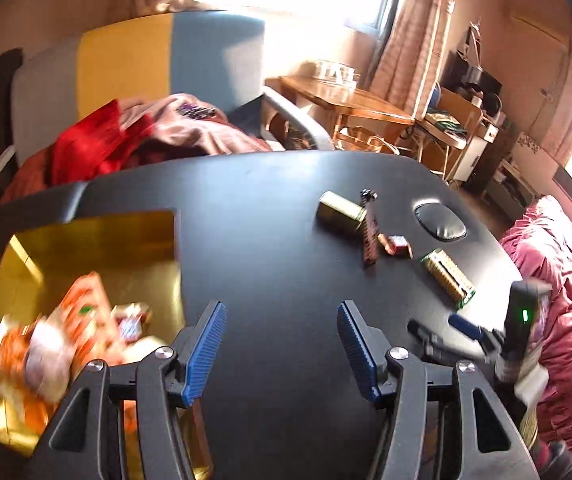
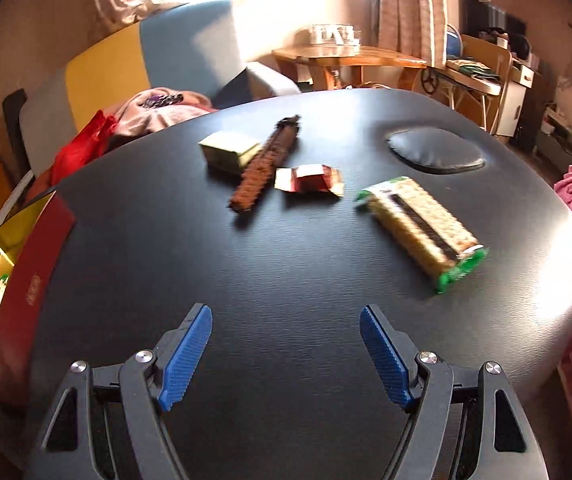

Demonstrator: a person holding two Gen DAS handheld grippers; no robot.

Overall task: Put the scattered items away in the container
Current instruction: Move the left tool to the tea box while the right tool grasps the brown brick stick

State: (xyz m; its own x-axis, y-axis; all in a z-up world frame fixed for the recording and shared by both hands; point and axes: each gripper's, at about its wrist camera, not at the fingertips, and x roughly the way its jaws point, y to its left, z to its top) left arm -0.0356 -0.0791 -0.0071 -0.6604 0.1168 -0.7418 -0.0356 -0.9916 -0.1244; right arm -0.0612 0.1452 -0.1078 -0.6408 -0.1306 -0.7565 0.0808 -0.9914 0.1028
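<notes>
Both my tools are released with nothing between the pads: the left tool (image 1: 281, 344) hangs just beside the gold-lined container (image 1: 97, 240), which already holds orange packets, and the right tool (image 2: 286, 356) faces the leftovers on the black surface (image 2: 286, 264). Nearest is the green-ended cracker pack (image 2: 420, 222); farther off lie the red wrapper (image 2: 310, 178), the long brown pack (image 2: 263, 166) and the small gold box (image 2: 229, 152). I judge the cracker pack comes next: I should roll the right tool to span its narrow width, then close gently so nothing crumbles.
</notes>
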